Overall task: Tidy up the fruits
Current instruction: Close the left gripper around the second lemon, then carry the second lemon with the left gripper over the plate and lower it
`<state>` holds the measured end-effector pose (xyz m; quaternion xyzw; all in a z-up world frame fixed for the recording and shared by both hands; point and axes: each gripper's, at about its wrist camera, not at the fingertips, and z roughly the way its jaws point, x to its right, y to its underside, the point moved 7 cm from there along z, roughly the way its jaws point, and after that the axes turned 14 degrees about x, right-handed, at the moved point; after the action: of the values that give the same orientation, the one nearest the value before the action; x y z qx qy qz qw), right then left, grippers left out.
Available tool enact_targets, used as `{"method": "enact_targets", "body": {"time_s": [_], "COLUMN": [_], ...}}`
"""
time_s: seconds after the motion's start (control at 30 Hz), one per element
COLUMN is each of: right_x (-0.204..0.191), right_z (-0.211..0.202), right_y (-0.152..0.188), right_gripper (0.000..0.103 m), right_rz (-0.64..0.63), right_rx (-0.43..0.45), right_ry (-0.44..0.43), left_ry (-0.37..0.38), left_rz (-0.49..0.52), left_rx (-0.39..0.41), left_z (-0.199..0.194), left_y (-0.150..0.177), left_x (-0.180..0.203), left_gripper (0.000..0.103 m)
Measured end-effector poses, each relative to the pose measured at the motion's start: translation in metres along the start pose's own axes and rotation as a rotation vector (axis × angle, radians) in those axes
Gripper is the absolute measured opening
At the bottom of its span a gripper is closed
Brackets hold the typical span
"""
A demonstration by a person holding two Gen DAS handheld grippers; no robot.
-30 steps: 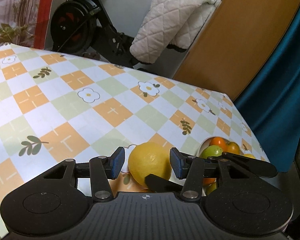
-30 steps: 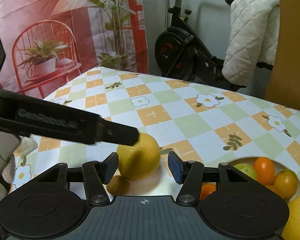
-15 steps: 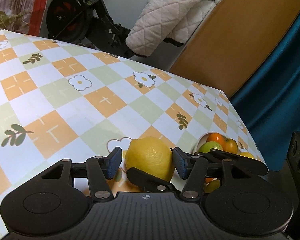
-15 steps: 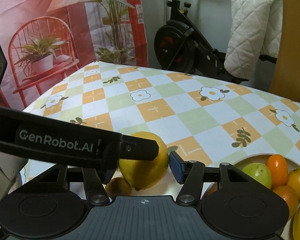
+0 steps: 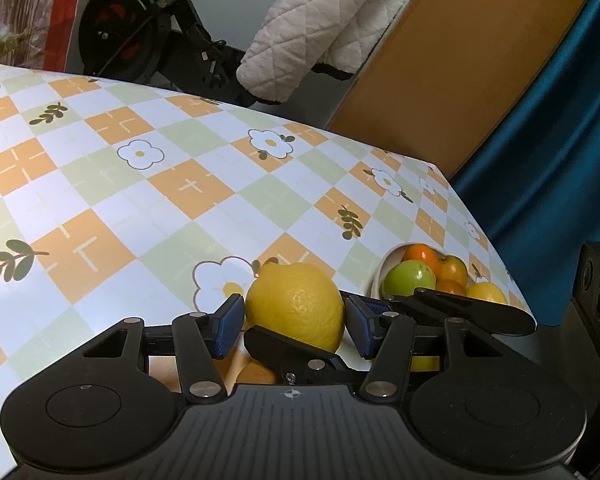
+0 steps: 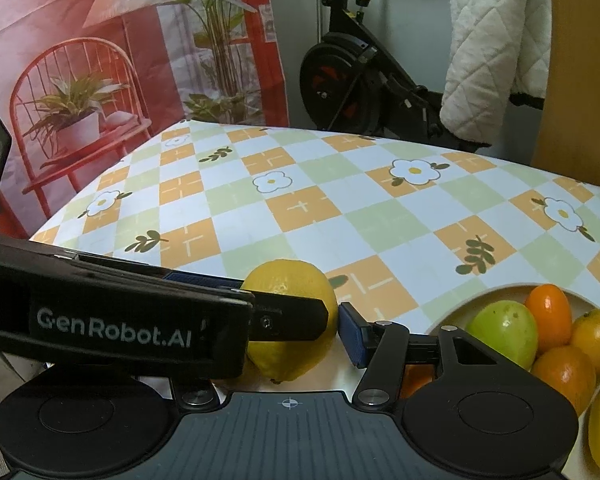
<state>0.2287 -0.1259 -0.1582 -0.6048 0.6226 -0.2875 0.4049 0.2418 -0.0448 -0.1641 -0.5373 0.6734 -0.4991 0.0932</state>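
On the checkered tablecloth [image 5: 148,216], my left gripper [image 5: 296,326] has widened slightly; both grippers now loosely bracket the lemon [image 5: 296,304], the right gripper [image 6: 296,328] too, neither pinching.

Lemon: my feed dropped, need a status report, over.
Left hand-held gripper open, right hand-held gripper open, both straddling lemon. Lemon on table, outside bowl. Their fingers cross at the lemon.
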Motion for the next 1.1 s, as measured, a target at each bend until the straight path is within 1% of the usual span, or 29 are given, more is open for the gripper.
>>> {"method": "enact_targets", "body": {"time_s": [0.3,0.43,0.7,0.83,0.9,1.0,1.1], "right_x": [-0.006,-0.006,0.000,0.006,0.009,0.015,0.020], "right_z": [-0.022,-0.033,-0.057,-0.070,-0.074,-0.078,-0.082], "right_y": [-0.013,-0.018,-0.025,-0.023,-0.019,-0.015,-0.009], "right_gripper": [0.051,0.051,0.051,0.051,0.051,0.051,0.051], "right_rz": [-0.016,-0.013,-0.001,0.006,0.013,0.040,0.059], "right_rx": [0.053,0.074,0.107,0.108,0.107,0.103,0.101], "right_ry": [-0.002,-0.005,0.004,0.007,0.011,0.018,0.020], "left_ry": [0.004,0.007,0.014,0.027,0.038,0.032,0.023], "left_rz": [0.017,0.044,0.080,0.094,0.108,0.142,0.122], "left_rx": [0.048,0.054,0.064,0.082,0.082,0.061,0.038], "left_z": [-0.020,-0.027,-0.035,-0.037,-0.037,-0.032,-0.028], "left_y": [-0.012,-0.015,-0.019,-0.021,-0.021,-0.015,-0.008], "left_x": [0.012,0.022,0.044,0.057,0.065,0.073,0.070], "left_gripper": [0.058,0.058,0.058,0.055,0.055,0.055,0.055]}}
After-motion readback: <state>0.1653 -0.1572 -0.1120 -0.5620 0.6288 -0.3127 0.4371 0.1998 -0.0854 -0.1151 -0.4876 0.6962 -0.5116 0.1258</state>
